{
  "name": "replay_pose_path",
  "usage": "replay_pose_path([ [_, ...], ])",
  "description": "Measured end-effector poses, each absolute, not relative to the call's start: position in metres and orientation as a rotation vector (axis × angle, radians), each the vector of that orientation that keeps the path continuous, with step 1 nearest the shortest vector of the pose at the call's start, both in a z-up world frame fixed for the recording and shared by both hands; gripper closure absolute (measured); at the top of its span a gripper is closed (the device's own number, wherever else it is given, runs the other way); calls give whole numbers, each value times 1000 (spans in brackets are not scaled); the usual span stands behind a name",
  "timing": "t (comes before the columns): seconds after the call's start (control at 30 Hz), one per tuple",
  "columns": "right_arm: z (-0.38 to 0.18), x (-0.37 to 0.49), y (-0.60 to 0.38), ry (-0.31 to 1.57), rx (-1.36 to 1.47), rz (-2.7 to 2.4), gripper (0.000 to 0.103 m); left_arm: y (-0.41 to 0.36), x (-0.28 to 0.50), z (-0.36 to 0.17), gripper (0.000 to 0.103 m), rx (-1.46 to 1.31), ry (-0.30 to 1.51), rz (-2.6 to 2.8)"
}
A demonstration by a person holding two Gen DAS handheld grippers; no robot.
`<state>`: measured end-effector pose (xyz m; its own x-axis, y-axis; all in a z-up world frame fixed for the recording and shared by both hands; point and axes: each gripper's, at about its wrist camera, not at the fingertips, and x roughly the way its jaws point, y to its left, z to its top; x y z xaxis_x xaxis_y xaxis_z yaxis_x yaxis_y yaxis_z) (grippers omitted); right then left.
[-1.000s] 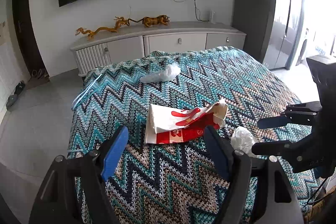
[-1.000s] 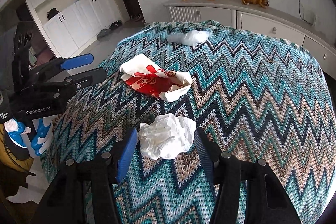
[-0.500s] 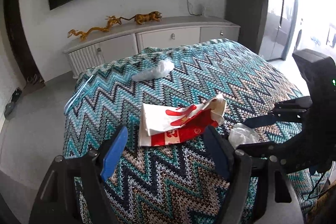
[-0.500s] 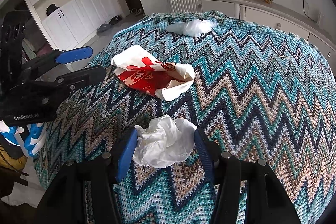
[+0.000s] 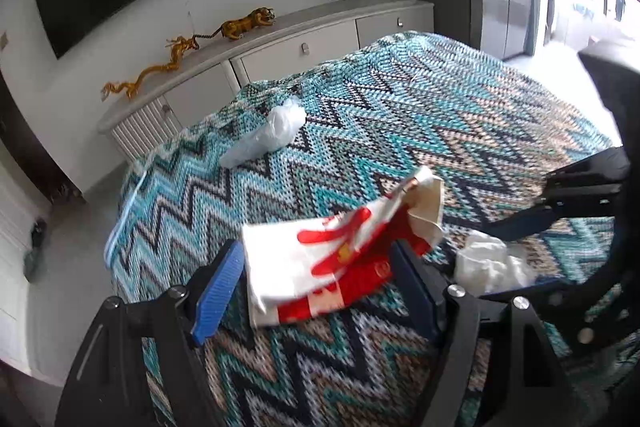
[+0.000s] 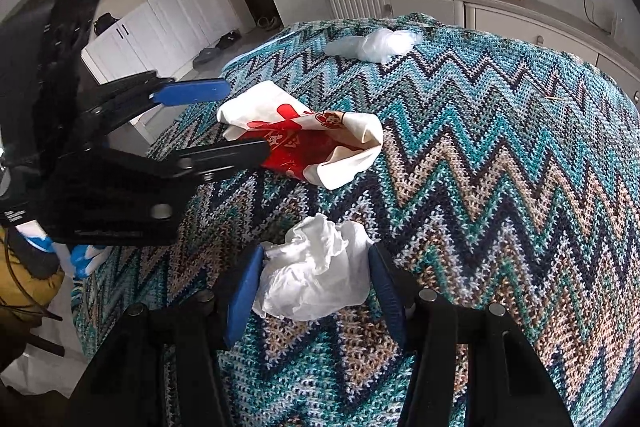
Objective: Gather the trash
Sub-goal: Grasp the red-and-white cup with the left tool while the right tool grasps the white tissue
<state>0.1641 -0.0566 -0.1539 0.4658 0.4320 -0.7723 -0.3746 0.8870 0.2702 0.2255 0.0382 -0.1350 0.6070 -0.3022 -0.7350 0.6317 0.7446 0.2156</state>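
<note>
A red-and-white paper bag (image 5: 336, 259) lies on the zigzag blanket (image 5: 400, 131); it also shows in the right wrist view (image 6: 308, 143). My left gripper (image 5: 320, 291) is open, its fingers on either side of the bag's near end. A crumpled white tissue (image 6: 316, 275) lies between the open fingers of my right gripper (image 6: 316, 287); it also shows in the left wrist view (image 5: 492, 263). A clear crumpled plastic bag (image 5: 268, 135) lies farther back on the blanket, also in the right wrist view (image 6: 376, 45).
A low white sideboard (image 5: 280, 47) with golden dragon and tiger figures (image 5: 248, 25) stands against the wall beyond the bed. White cupboards (image 6: 140, 27) and shoes on the floor (image 6: 216, 47) are off to the left.
Both grippers have moved forward. The left gripper's fingers now flank the paper bag, and the right gripper's fingers have closed in around the tissue.
</note>
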Motion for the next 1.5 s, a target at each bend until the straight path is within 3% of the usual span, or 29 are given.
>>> replay_pose_path([
  [0.3,-152,166,-67,957,91,501,64,18,259,-157,31,547,754,-516],
  [0.37,-152,166,-69,955,100,507,67,18,265,-157,49,505,771,-537],
  [0.4,-152,166,-70,953,105,509,69,17,269,-156,65,480,785,-547],
  [0.43,-152,166,-71,951,110,511,72,16,272,-155,72,474,788,-543],
  [0.67,-153,167,-84,938,144,500,78,-3,309,-136,74,445,736,-505],
  [0.77,-157,168,-93,938,176,498,80,-16,320,-130,71,466,713,-504],
  [0.8,-158,169,-96,937,186,499,81,-21,323,-130,62,484,701,-496],
  [0.83,-158,169,-98,937,194,500,81,-25,326,-131,44,502,694,-488],
  [0.9,-158,167,-101,936,204,503,81,-30,331,-132,35,520,677,-477],
  [1.23,-158,165,-108,934,241,533,81,-36,351,-139,18,526,784,-593],
  [1.5,-160,169,-114,934,245,535,81,-25,396,-145,16,348,1002,-732],
])
